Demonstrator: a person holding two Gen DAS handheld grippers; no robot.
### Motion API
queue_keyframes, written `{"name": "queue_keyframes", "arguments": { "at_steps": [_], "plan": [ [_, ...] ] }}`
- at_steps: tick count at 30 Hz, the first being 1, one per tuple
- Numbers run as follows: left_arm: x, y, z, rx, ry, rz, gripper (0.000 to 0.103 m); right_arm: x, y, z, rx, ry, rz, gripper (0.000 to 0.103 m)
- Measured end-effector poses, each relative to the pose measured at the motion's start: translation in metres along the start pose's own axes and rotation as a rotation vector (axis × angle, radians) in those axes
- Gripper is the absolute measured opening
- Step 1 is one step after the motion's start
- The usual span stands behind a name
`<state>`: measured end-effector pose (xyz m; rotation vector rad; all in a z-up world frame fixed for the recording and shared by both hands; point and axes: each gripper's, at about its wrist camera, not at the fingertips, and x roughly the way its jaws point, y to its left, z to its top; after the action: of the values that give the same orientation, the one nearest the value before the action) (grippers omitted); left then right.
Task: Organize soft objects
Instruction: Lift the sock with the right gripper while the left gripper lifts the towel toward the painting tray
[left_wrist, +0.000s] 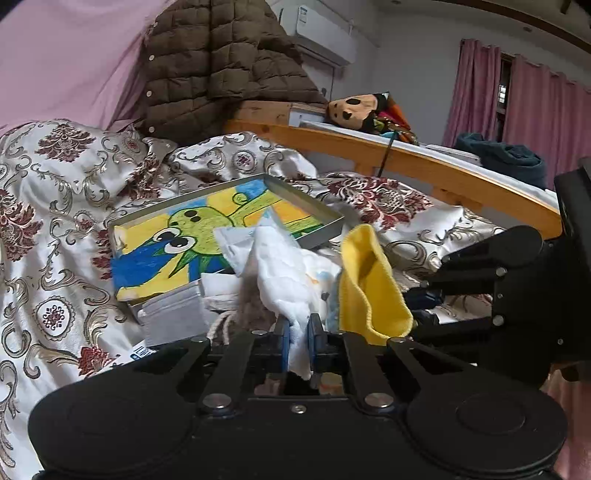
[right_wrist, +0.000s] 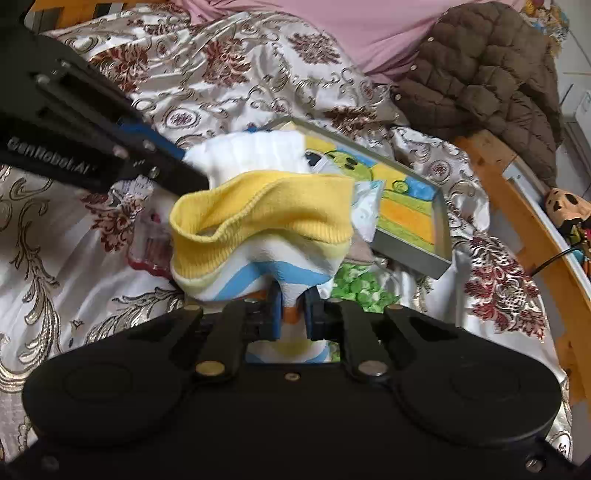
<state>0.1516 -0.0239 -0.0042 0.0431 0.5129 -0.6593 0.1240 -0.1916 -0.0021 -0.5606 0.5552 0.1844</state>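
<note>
My left gripper (left_wrist: 298, 325) is shut on the lower end of a white soft sock (left_wrist: 284, 273), which stands up crumpled between its blue pads. Right beside it hangs a sock with a yellow cuff (left_wrist: 369, 280), held from the right by my right gripper (left_wrist: 424, 301). In the right wrist view the right gripper (right_wrist: 294, 299) is shut on that sock's white, blue and yellow striped part (right_wrist: 255, 273), and the yellow cuff (right_wrist: 266, 210) gapes open above. Behind it the white sock's ribbed cuff (right_wrist: 255, 155) touches the left gripper (right_wrist: 195, 173). Both socks hang above the bed.
A floral satin bedspread (left_wrist: 55, 206) covers the bed. A metal-framed cartoon picture (left_wrist: 207, 236) lies just behind the socks. A brown quilted jacket (left_wrist: 221, 62) is heaped at the back, a wooden bed rail (left_wrist: 424, 170) runs on the right, and a plush toy (left_wrist: 354, 110) sits beyond it.
</note>
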Motion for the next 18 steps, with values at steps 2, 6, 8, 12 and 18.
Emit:
{"name": "queue_keyframes", "arguments": {
  "at_steps": [2,6,8,12,18],
  "plan": [
    [-0.004,-0.001,0.001,0.002,-0.020,0.014,0.008,-0.006,-0.002,0.001,0.005,-0.037,-0.020,0.005],
    [-0.015,0.002,0.008,-0.022,-0.081,0.032,0.008,-0.017,-0.008,0.003,0.040,-0.107,-0.069,0.004],
    [-0.021,0.004,0.012,-0.034,-0.116,0.043,0.008,-0.024,-0.014,0.003,0.077,-0.146,-0.092,0.004],
    [-0.033,0.006,0.023,-0.046,-0.183,0.082,0.007,-0.032,-0.027,0.002,0.154,-0.222,-0.145,0.004],
    [-0.052,0.012,0.048,-0.098,-0.306,0.098,0.007,-0.033,-0.051,0.004,0.262,-0.339,-0.201,0.004]
  ]
}}
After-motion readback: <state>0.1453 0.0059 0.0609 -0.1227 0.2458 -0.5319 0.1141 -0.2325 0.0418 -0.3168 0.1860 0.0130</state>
